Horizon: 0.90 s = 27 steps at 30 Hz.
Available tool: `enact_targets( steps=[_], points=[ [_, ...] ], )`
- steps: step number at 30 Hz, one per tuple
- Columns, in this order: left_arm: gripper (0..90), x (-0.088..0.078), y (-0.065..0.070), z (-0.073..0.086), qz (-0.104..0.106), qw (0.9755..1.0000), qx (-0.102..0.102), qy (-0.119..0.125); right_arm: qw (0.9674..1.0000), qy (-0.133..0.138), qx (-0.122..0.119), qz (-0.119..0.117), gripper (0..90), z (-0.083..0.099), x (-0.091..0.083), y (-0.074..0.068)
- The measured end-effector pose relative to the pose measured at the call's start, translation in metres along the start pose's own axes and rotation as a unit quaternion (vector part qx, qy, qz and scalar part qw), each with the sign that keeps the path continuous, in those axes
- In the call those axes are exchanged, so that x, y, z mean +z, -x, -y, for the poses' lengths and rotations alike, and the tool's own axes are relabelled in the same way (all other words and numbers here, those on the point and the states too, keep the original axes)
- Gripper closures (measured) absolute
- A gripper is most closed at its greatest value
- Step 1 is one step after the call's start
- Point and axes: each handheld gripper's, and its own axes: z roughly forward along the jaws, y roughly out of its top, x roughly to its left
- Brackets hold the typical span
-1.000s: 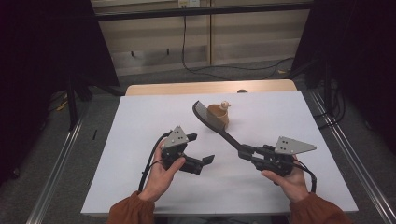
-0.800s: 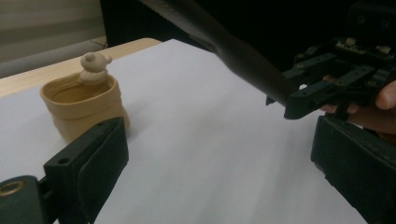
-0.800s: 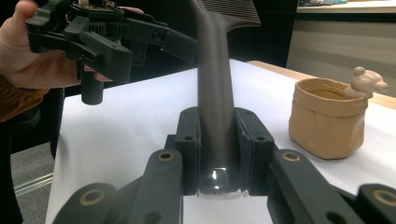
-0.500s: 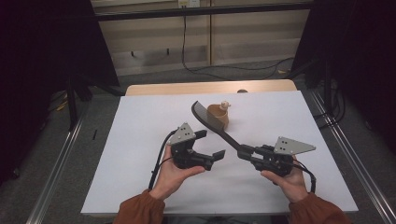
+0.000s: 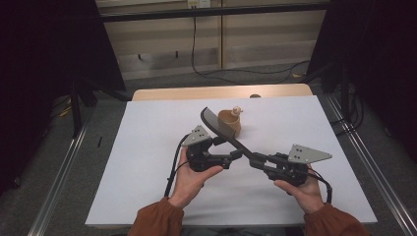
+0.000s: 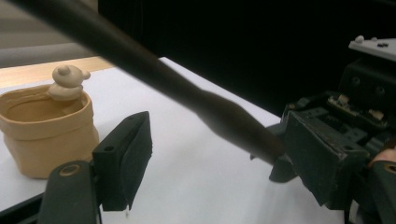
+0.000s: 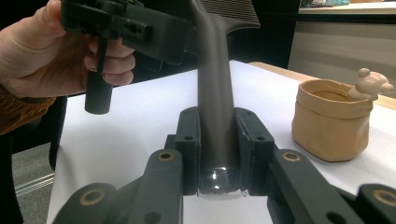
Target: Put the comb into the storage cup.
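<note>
Spatula [image 5: 223, 132]: I see it held off the white table [image 5: 147, 147], blade up and away from me, handle end clamped in my right gripper [image 5: 259, 161].
Right gripper: jaws pressed on either side of the handle [image 7: 215, 126]; the grip looks firm.
Left gripper [image 5: 235, 154]: brought up beside the handle's middle; jaws have just been closing, yet a gap is there.
Left pads [image 6: 126, 158]: one sits below the handle, not touching; in the left gripper view the shaft [image 6: 196, 100] crosses above it.
Handle versus left gripper: between the jaws or just over them, I can't tell which.
Tan pouch [image 5: 229, 121]: on the table behind the blade, a small duck figure [image 7: 371, 84] on its rim.
</note>
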Motion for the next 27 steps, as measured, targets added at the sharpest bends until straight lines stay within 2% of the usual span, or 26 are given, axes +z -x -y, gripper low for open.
enact_targets(
  steps=[2, 6, 12, 16, 20, 24, 27],
  points=[
    [31.8, 0.002, 0.0, 0.0, 0.002, 0.9999, -0.01, 0.006, 1.0, 0.0, 0.001, 0.002, 72.6, 0.0, 0.0, 0.0],
    [36.9, 0.005, 0.001, 0.001, 0.002, 0.9997, -0.025, 0.006, 1.0, 0.001, 0.0, 0.002, 72.6, 0.0, 0.0, 0.0],
    [43.6, 0.01, 0.001, 0.003, 0.011, 0.9986, -0.051, 0.009, 1.0, 0.001, 0.001, 0.004, 72.6, 0.0, 0.0, 0.0],
    [49.0, 0.013, 0.001, 0.003, 0.011, 0.9967, -0.079, 0.013, 1.0, 0.001, 0.0, 0.005, 72.6, 0.0, 0.0, 0.0],
    [53.4, 0.015, 0.001, 0.004, 0.015, 0.9934, -0.113, 0.019, 1.0, 0.003, -0.001, 0.009, 72.6, 0.0, 0.0, 0.0],
    [57.4, 0.015, 0.001, 0.005, 0.016, 0.9918, -0.125, 0.017, 0.9999, 0.003, -0.003, 0.01, 72.6, 0.001, 0.0, 0.0],
    [60.4, 0.014, -0.001, 0.004, 0.021, 0.989, -0.144, 0.025, 0.9999, 0.003, -0.003, 0.01, 72.6, 0.001, 0.0, 0.0]
  ],
)
